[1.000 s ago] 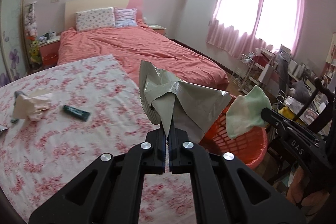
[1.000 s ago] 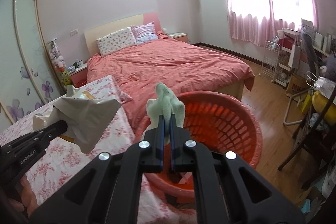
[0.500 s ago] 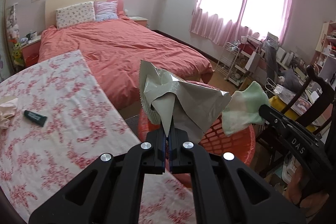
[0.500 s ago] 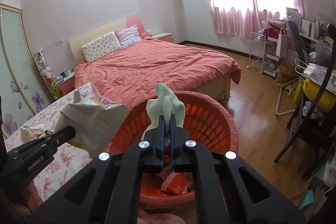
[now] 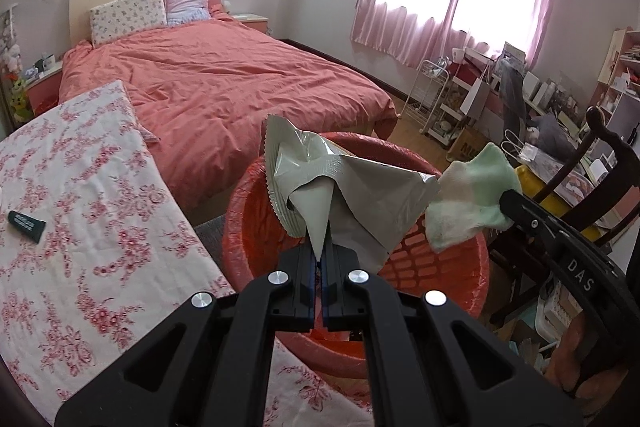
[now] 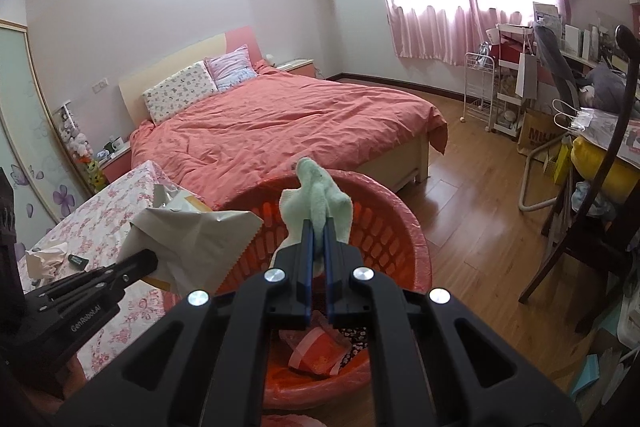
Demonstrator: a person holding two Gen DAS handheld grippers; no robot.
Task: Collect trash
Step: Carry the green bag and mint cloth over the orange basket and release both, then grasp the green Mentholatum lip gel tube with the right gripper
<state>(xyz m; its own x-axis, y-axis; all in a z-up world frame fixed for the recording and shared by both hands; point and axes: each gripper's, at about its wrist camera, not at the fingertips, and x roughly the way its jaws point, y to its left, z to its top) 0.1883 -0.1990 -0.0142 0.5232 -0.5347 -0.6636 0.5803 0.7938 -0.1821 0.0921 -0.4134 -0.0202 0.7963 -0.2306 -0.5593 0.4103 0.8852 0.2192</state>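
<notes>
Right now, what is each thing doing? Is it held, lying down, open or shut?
Left hand-held gripper: shut on the silver wrapper.
Silver wrapper: crumpled, held over the red basket.
Right hand-held gripper: shut on the green cloth.
Green cloth: bunched, held above the basket.
Red basket: upright, some trash inside.
Dark tube: lying on the flowered cloth.

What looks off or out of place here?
Nothing is spilled or damaged. Leftovers on the floral table: a dark tube and crumpled tissue. The silver wrapper and green cloth are held over the red basket.
</notes>
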